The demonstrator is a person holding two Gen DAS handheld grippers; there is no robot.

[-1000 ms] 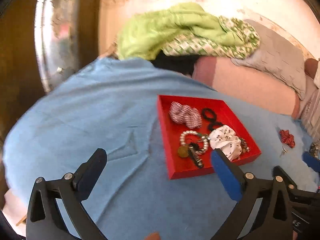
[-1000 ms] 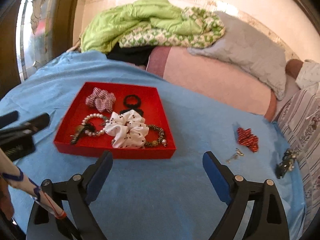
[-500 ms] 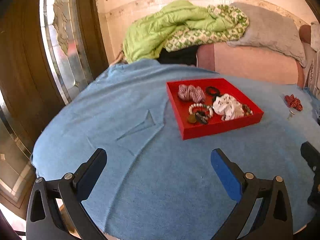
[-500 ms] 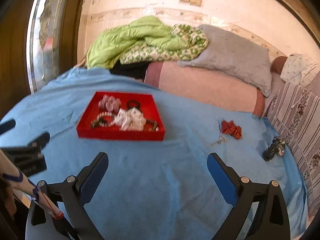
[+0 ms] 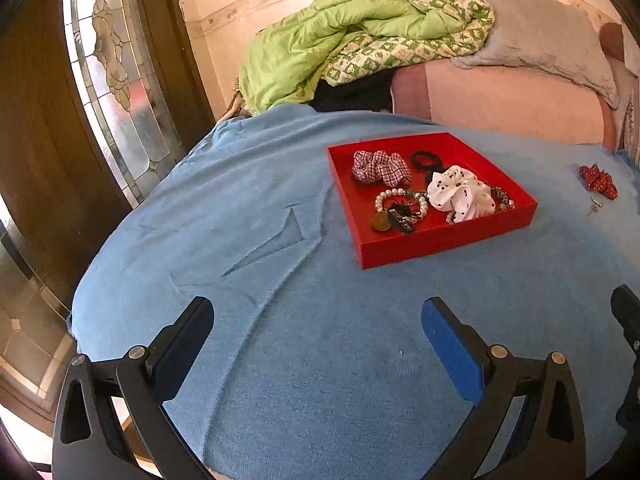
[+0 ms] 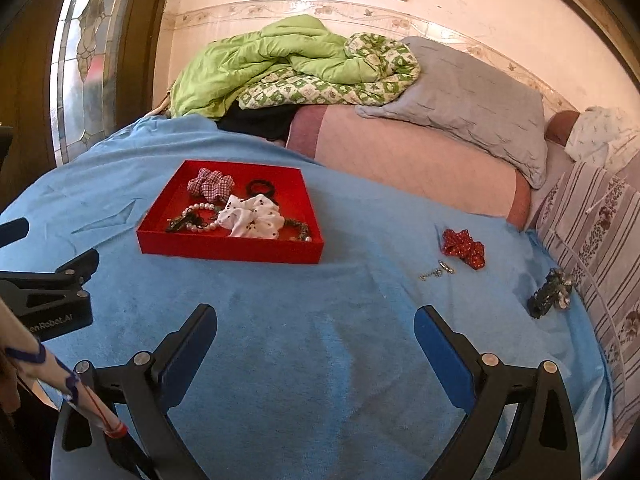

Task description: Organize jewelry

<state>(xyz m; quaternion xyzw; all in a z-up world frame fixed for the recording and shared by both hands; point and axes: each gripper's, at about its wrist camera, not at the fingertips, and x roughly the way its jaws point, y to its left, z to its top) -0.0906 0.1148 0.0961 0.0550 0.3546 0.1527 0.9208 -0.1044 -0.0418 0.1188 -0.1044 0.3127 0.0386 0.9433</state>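
Jewelry fills a red tray (image 6: pixel 224 246) on the blue cloth (image 6: pixel 320 340) while a red scrunchie (image 6: pixel 464 248), small chain (image 6: pixel 436 271) and dark piece (image 6: pixel 550 294) lie well apart to its right, both grippers (image 5: pixel 318 342) (image 6: pixel 316 340) hovering wide open and empty; best approached low, one item at a time.

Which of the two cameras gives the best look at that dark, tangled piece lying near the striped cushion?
The right wrist view: the dark tangled piece lies in plain sight on the blue cloth, beside the striped cushion. The left wrist view does not show it at all.
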